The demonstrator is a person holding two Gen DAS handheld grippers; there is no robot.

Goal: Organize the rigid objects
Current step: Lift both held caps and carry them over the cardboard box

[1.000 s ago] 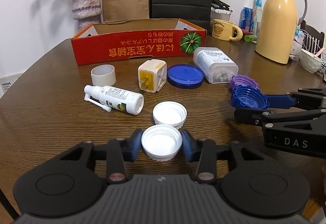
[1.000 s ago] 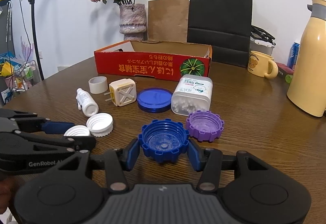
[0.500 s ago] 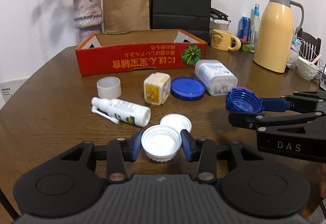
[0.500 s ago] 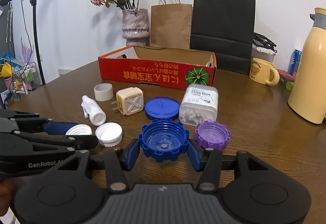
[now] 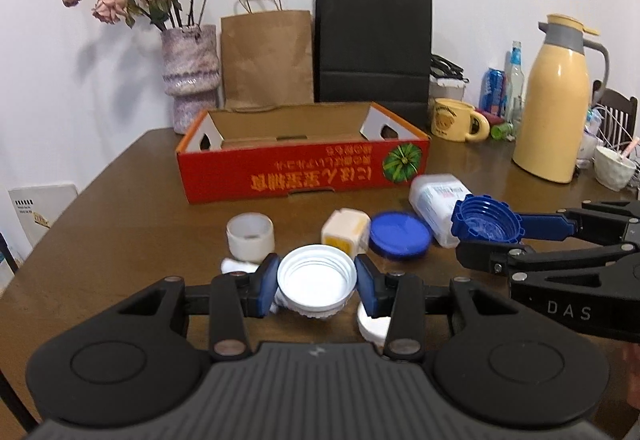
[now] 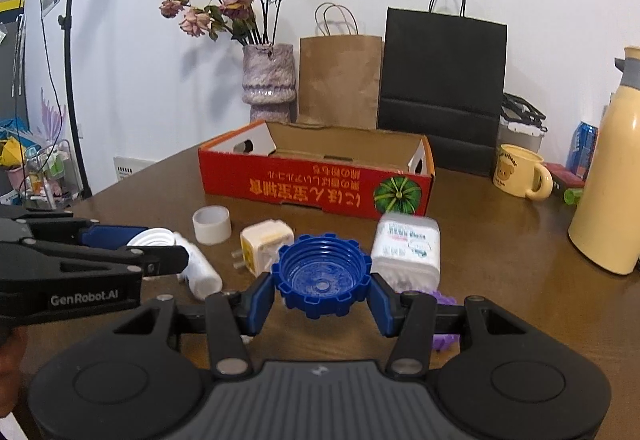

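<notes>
My left gripper [image 5: 317, 285] is shut on a white screw cap [image 5: 317, 282] and holds it above the table. My right gripper [image 6: 322, 286] is shut on a blue ribbed cap [image 6: 322, 276], also lifted; it shows in the left wrist view [image 5: 486, 218] at right. The open red cardboard box [image 5: 304, 170] stands beyond them. On the table lie a white ring [image 5: 250, 234], a cream plug adapter [image 5: 344, 230], a flat blue lid [image 5: 400, 234], a clear container [image 6: 406, 254], a white spray bottle [image 6: 198, 268], a second white cap [image 5: 372, 324] and a purple cap [image 6: 444, 340], partly hidden.
A vase of dried flowers [image 5: 192, 76], a brown paper bag [image 5: 266, 56] and a black bag [image 5: 372, 48] stand behind the box. A yellow mug [image 5: 458, 120], cans and a yellow thermos jug [image 5: 556, 100] are at the back right.
Both grippers have risen from the table with their caps and moved forward toward the red box. The loose items now sit lower in both views.
</notes>
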